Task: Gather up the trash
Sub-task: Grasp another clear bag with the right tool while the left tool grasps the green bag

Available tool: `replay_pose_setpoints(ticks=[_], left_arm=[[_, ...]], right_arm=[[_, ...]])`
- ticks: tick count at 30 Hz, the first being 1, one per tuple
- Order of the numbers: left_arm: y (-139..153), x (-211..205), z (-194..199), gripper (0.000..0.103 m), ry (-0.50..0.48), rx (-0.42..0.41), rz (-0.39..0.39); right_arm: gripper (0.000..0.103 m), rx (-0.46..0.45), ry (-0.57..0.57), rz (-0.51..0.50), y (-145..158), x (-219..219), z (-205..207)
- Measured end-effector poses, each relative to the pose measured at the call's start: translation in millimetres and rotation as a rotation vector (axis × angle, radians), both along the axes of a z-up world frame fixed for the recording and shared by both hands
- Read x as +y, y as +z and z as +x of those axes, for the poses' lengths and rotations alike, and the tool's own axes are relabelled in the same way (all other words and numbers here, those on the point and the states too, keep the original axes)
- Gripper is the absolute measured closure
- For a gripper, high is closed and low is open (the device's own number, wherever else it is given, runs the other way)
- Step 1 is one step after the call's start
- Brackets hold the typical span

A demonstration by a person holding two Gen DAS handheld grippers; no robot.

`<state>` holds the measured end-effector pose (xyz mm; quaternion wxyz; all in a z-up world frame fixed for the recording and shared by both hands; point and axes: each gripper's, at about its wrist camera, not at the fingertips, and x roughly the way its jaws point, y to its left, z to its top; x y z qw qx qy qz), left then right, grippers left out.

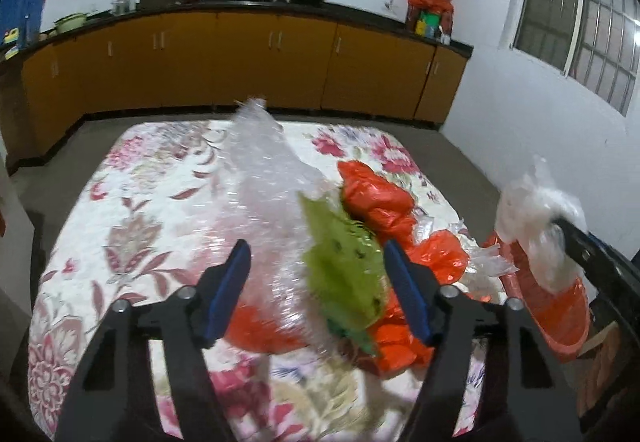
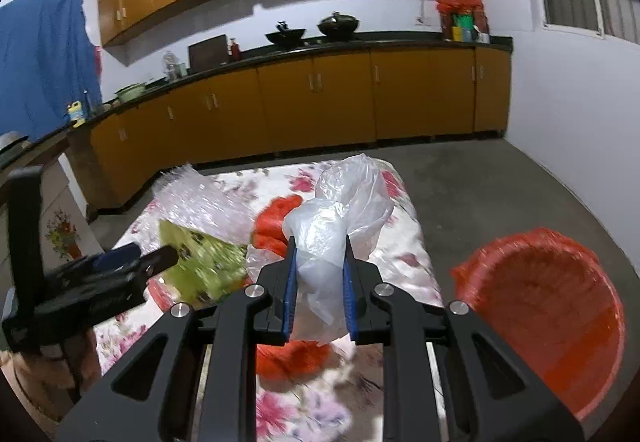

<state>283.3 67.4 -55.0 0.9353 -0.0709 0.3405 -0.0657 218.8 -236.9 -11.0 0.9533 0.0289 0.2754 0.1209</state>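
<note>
My left gripper [image 1: 316, 262] is open above the floral-clothed table [image 1: 132, 201]. A clear bubble-wrap sheet [image 1: 264, 177] and a green wrapper [image 1: 344, 274] lie between its fingers, untouched as far as I can tell. Red plastic bags [image 1: 376, 197] lie just right of it. My right gripper [image 2: 320, 266] is shut on a clear plastic bag [image 2: 340, 217] and holds it above the table's right part; it also shows in the left wrist view [image 1: 536, 217]. The left gripper shows in the right wrist view [image 2: 120, 262] by the green wrapper [image 2: 200, 258].
A red-lined bin [image 2: 552, 314] stands on the floor right of the table; its rim shows in the left wrist view [image 1: 560, 314]. Orange cabinets [image 2: 320, 97] with a dark counter run along the back wall. Grey floor [image 2: 480, 181] surrounds the table.
</note>
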Motion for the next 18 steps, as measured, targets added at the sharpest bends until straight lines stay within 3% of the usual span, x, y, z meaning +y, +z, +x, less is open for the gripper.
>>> replay_pose_setpoints(ticks=[3, 8, 18], left_arm=[[-10, -11, 15, 0.052, -0.011, 0.047, 0.019], [-22, -19, 26, 0.098, -0.042, 0.092, 0.011], [12, -10, -9, 0.101, -0.047, -0.029, 0.019]], right_arm=[[0.083, 0.017, -0.021, 0.009, -5, -11, -4], [0.083, 0.033, -0.034, 0.008, -14, -20, -8], [0.083, 0.024, -0.032, 0.019, -12, -25, -19]])
